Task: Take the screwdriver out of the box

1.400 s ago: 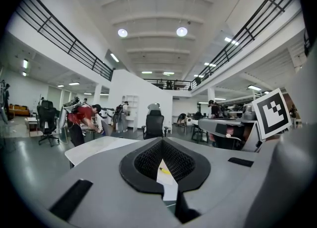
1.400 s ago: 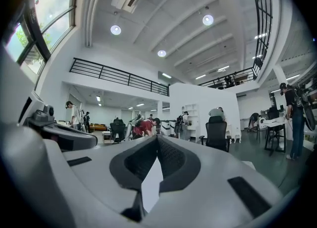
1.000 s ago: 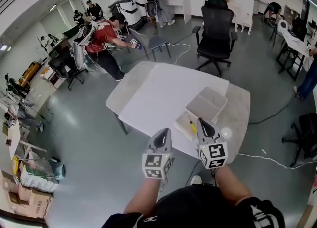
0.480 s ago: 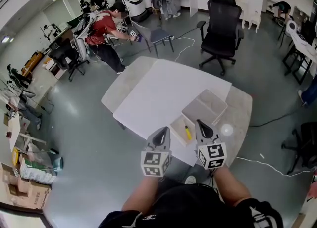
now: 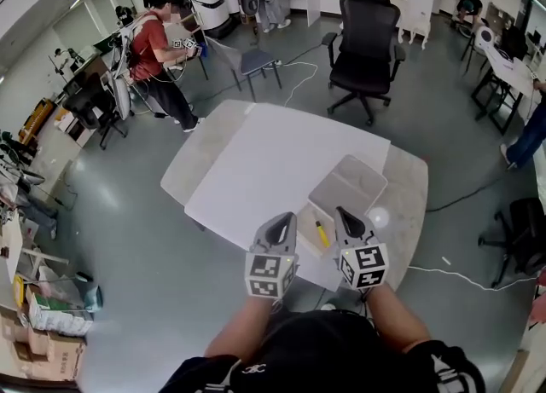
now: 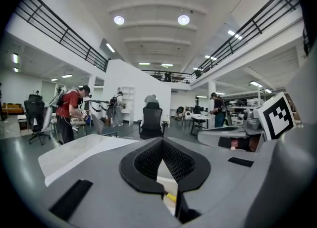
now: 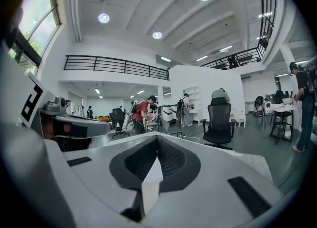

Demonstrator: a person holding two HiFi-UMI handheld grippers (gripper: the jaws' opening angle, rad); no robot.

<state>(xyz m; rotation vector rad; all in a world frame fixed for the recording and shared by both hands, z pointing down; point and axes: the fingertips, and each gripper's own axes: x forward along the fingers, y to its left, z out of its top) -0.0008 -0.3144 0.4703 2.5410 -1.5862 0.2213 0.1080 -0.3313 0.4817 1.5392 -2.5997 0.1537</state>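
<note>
At the near edge of the desk (image 5: 256, 161), the left tongs (image 5: 280, 228) and the right tongs (image 5: 348, 221) are each closed tip to tip and hold nothing. Just beyond, between them, the yellow screwdriver (image 5: 322, 234) lies inside the open box (image 5: 305, 215).

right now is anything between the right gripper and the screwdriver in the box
Nothing visible does: the box is open, its lid folded back, and the yellow screwdriver lies uncovered left of the right gripper.
</note>
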